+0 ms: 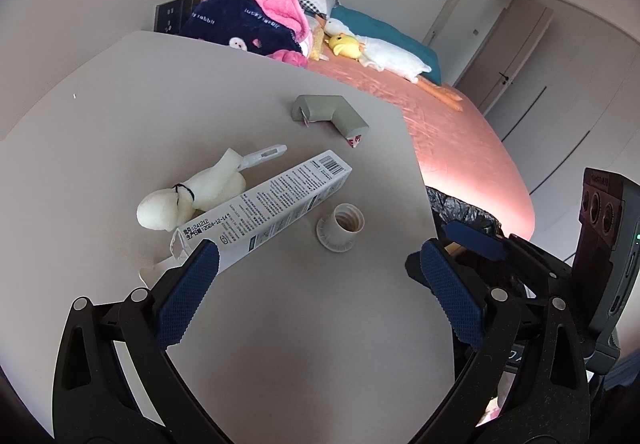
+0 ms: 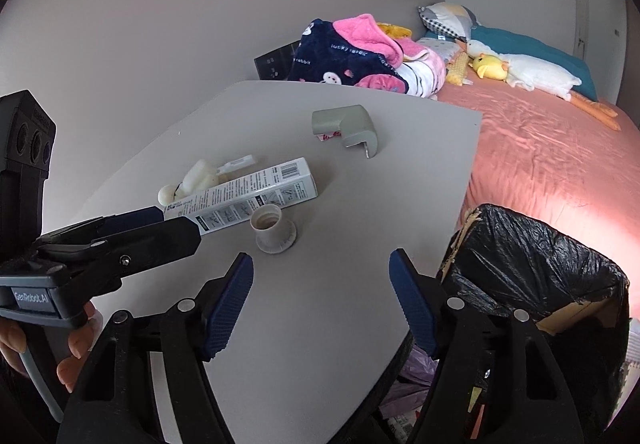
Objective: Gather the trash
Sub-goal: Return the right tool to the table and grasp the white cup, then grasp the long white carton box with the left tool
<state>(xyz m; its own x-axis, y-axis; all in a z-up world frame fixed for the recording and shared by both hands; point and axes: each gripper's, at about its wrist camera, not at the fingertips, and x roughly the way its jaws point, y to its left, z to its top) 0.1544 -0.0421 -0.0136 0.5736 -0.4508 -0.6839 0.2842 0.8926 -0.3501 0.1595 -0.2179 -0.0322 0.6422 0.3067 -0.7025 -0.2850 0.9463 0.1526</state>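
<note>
The left gripper [image 1: 316, 264] is shown with its jaws spread wide and nothing between them, its left pad [image 1: 188, 296] just in front of the near end of a long white carton [image 1: 264, 208]. The right gripper [image 2: 322, 296] is likewise released and empty, held above the near part of the grey table [image 2: 328, 324]. On the table are seen the carton, a white cap [image 2: 274, 228] just beside it, a white wrapped bundle [image 1: 192, 196] behind it, and a grey corner guard [image 1: 328, 116] farther back. A bin lined with a black bag [image 2: 532, 264] is placed at the table's right edge, beside a pink bed [image 2: 552, 164].
</note>
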